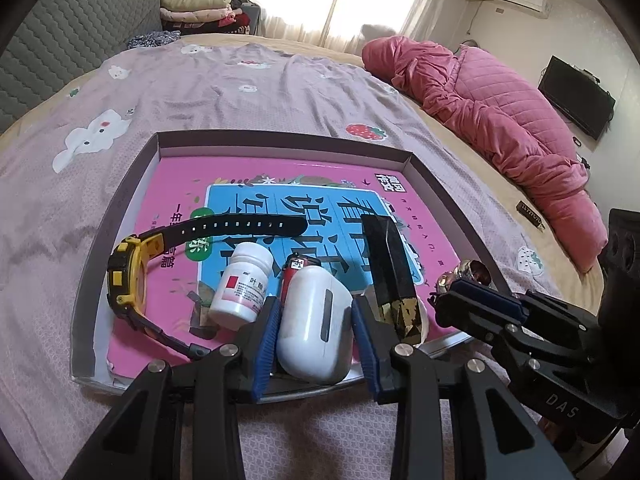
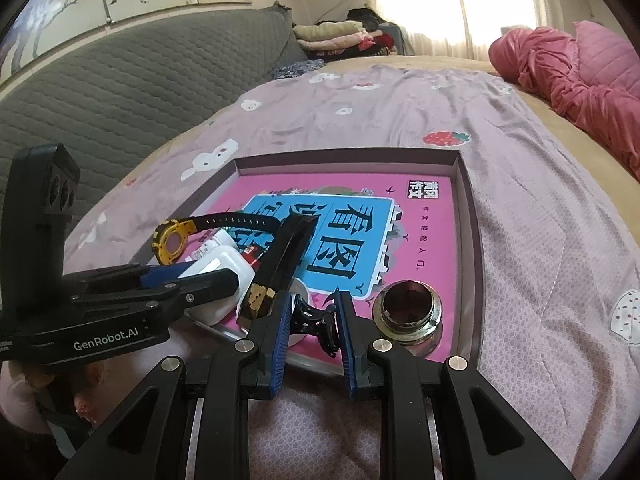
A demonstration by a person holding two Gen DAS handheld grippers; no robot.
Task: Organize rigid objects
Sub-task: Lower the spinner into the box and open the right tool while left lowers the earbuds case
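A shallow grey tray [image 1: 120, 208] lies on the bed with a pink book [image 1: 340, 184] flat inside it. My left gripper [image 1: 316, 308] is shut on a white earbud case [image 1: 312, 332] at the tray's near edge; both blue pads [image 1: 266, 340] press its sides. Beside it lie a yellow-black watch [image 1: 124, 276], a white pill bottle [image 1: 240, 284], a red lighter [image 1: 290, 276] and a long black-and-gold box [image 1: 394, 276]. My right gripper [image 2: 313, 300] is shut on a black hair claw clip [image 2: 316, 320] over the tray's near edge. A metal ring fitting [image 2: 408, 312] sits just right of it.
The bedsheet [image 1: 240, 92] is lilac with cartoon prints. A pink quilt [image 1: 500, 112] is bunched along the right side of the bed. A grey padded headboard [image 2: 120, 92] rises on the left, with folded clothes [image 1: 200, 10] beyond it. A small dark bar [image 1: 530, 210] lies right of the tray.
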